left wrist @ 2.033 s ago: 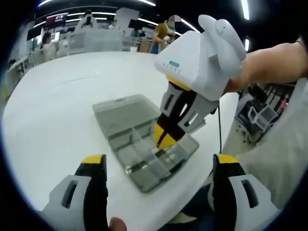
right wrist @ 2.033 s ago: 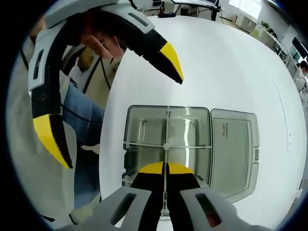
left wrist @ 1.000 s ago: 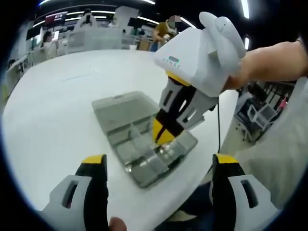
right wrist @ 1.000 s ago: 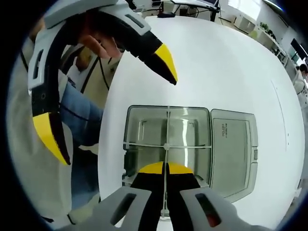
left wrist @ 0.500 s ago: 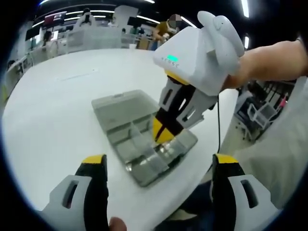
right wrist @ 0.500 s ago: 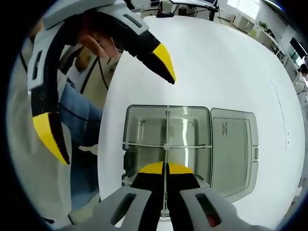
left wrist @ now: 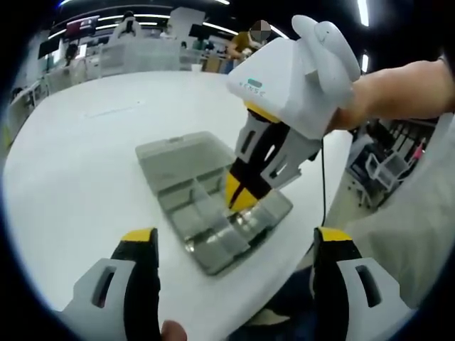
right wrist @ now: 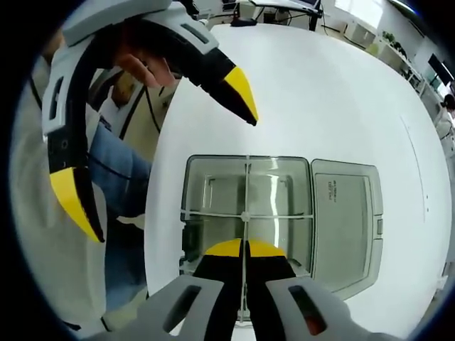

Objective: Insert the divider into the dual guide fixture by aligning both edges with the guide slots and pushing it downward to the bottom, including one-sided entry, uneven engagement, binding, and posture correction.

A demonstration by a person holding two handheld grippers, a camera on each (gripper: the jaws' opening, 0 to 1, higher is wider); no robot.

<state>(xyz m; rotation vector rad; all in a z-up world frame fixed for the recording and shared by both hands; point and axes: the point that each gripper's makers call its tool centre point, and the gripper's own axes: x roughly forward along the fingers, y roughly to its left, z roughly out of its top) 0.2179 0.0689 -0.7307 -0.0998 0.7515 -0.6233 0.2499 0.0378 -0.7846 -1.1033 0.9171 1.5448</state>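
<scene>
On a white table (left wrist: 78,156), left gripper view: clear fixture box (left wrist: 213,213) with lid open; left gripper (left wrist: 234,245) jaws spread wide, holding nothing. Right gripper (left wrist: 242,199) pinches the divider (left wrist: 213,206) standing in the box.

Right gripper view: right gripper (right wrist: 244,250) jaws pressed on divider (right wrist: 246,192), which runs across the box (right wrist: 284,206); left gripper (right wrist: 156,156) hovers beside, jaws apart.

Near end of the divider (right wrist: 246,206) hidden between the right gripper (right wrist: 244,250) tips. Right of the fixture (right wrist: 213,186), embossed lettering on the open lid (right wrist: 345,220) too small to read.
</scene>
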